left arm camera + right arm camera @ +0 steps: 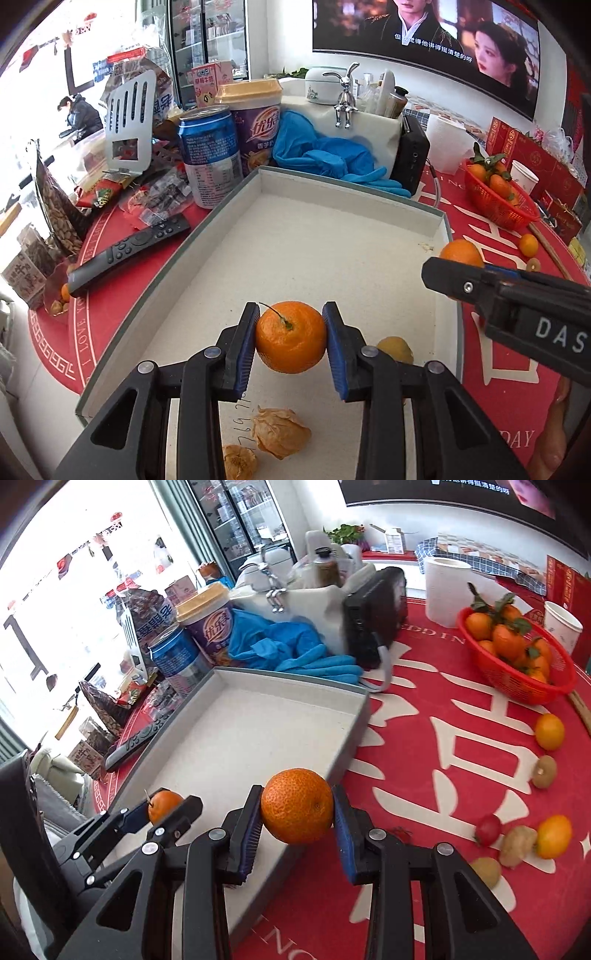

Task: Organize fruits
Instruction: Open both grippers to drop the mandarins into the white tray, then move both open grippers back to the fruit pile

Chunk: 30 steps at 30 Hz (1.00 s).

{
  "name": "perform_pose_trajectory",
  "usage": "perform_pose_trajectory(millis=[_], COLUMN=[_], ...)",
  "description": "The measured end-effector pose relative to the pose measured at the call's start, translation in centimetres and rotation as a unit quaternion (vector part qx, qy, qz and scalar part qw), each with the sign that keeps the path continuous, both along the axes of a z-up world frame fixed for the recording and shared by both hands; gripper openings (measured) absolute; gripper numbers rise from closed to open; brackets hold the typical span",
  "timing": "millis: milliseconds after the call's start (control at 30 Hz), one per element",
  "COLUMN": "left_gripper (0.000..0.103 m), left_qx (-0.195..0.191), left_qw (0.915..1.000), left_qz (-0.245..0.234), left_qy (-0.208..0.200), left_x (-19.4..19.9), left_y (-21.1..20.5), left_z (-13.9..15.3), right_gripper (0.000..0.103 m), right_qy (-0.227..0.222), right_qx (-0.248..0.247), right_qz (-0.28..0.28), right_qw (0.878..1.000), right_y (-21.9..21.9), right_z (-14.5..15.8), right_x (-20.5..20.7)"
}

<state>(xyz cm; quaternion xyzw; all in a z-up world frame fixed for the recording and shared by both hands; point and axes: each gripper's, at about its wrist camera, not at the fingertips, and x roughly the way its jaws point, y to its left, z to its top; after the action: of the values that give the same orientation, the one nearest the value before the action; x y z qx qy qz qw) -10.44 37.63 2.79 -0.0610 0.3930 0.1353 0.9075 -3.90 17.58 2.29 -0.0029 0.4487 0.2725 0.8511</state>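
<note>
So in the left wrist view, the left tool (291, 334) is pinching a stemmed mandarin (291, 336) between its blue pads, hanging over the near end of the grey tray (441, 225), which already has two papery husked fruits (279, 430) and a yellowish one (395, 349) lying on its pale floor. The right tool (452, 271) pokes in from the right edge with another orange showing just behind its tip. My worry here: the mandarin is round and held only at its sides, so if the pads let go while it's this high it'll probably bounce and roll, maybe into the husked fruits. The remote (129, 251), blue can (210, 155) and purple cup (255, 129) crowd the tray's left wall, so a wide swing that way could knock something over. Switching to the right wrist view, the right tool (297, 818) is clamped on a bigger orange (297, 805), sitting about over the tray's right wall, and the left tool (166, 812) is just beside it with its small mandarin. The two tools are close, so I'd guess a bump between them is the real risk, and dropping right on the wall could send the orange out onto the table (424, 760). That table has a red cloth with big white characters, loose small fruits (550, 731) scattered at right, a red basket (517, 679) of leafy mandarins, a paper roll (447, 590), blue gloves (295, 653). Bright window left, glass-door fridge behind, big screen on the wall.
</note>
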Motion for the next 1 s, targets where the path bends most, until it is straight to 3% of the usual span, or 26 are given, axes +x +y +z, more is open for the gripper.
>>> perform_pose_trajectory(millis=[233,367,400,467,533,633,767,1000], left_gripper=[0.041,0.079,0.081,0.081,0.082,0.082,0.082,0.082], left_qx=[-0.015,-0.01,-0.006,0.004,-0.004,-0.035,-0.049,-0.044], left_qw=[0.9998,0.9996,0.9994,0.9992,0.9994,0.9988,0.9963,0.9875], left_qz=[0.014,0.024,0.028,0.03,0.022,0.0,-0.05,-0.142], left_qy=[0.0,-0.014,-0.021,-0.027,-0.026,-0.033,-0.049,-0.054], left_x=[-0.2,-0.6,-0.8,-0.9,-0.8,-1.0,-1.4,-1.7], left_y=[0.7,0.7,0.6,0.4,0.3,0.0,-1.8,-6.8], left_z=[0.0,0.5,0.8,1.0,1.0,1.2,2.0,2.3], right_gripper=[0.037,0.04,0.046,0.085,0.102,0.102,0.102,0.102], right_qy=[0.012,0.017,0.016,0.002,-0.021,-0.054,-0.076,-0.027], right_qx=[0.0,0.003,0.007,0.026,0.045,0.046,-0.011,-0.091], right_qz=[0.019,0.03,0.031,0.024,0.015,-0.006,-0.075,-0.169], right_qw=[1.0,0.999,0.999,0.999,0.999,0.997,0.994,0.981], right_y=[2.9,3.6,3.4,2.8,1.8,-0.2,-4.6,-13.7], right_z=[-1.1,-1.3,-1.0,0.1,1.7,3.9,4.4,0.7], right_x=[0.8,1.3,1.3,1.3,0.9,0.0,-1.2,-3.3])
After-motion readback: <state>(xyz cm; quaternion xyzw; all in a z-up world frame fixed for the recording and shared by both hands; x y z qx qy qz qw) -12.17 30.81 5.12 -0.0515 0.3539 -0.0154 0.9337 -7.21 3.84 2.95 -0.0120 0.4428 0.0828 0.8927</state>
